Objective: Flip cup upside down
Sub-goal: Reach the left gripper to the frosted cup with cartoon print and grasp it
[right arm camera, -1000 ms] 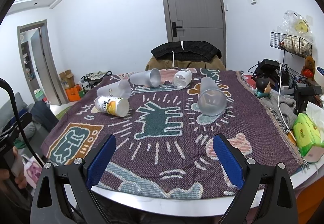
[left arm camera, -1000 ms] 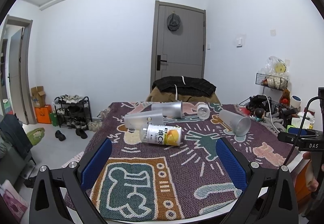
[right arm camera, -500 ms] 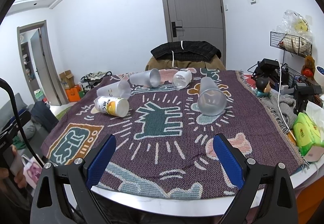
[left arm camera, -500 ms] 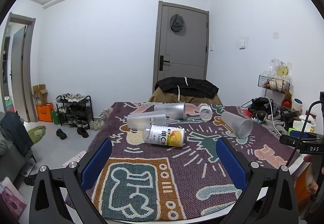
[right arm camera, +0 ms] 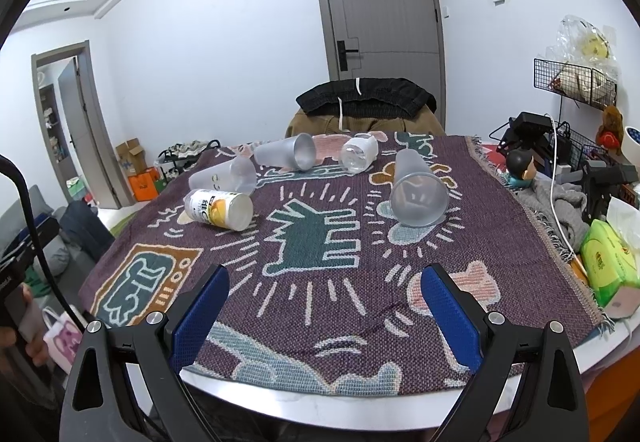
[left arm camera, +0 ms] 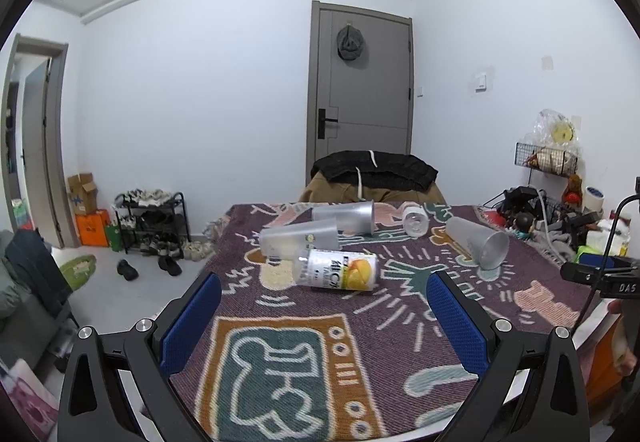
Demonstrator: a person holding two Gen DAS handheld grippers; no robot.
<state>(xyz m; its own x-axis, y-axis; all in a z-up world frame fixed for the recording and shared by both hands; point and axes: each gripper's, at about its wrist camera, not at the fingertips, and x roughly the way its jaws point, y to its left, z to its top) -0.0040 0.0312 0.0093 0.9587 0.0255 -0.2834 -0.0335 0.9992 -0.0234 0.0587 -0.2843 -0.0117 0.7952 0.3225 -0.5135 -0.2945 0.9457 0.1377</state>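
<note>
Several cups lie on their sides on a patterned purple cloth (right arm camera: 320,282). A printed cup with an orange picture (left arm camera: 336,269) (right arm camera: 219,209) lies nearest the left. Two frosted cups (left arm camera: 298,239) (left arm camera: 346,216) lie behind it; they also show in the right wrist view (right arm camera: 224,175) (right arm camera: 285,156). A small clear cup (left arm camera: 415,220) (right arm camera: 358,153) lies at the back. A frosted cup (left arm camera: 478,242) (right arm camera: 418,188) lies on the right, mouth toward me. My left gripper (left arm camera: 323,326) is open and empty at the near left edge. My right gripper (right arm camera: 323,312) is open and empty at the near edge.
A chair with dark clothes (right arm camera: 366,102) stands behind the table. Green tissue packs (right arm camera: 608,266), cables and clutter (right arm camera: 560,170) crowd the table's right side. A shoe rack (left arm camera: 154,218) and boxes stand on the floor at the left.
The left gripper has tilted up and moved slightly forward; the cups sit lower in its view. The right gripper has hardly moved.
</note>
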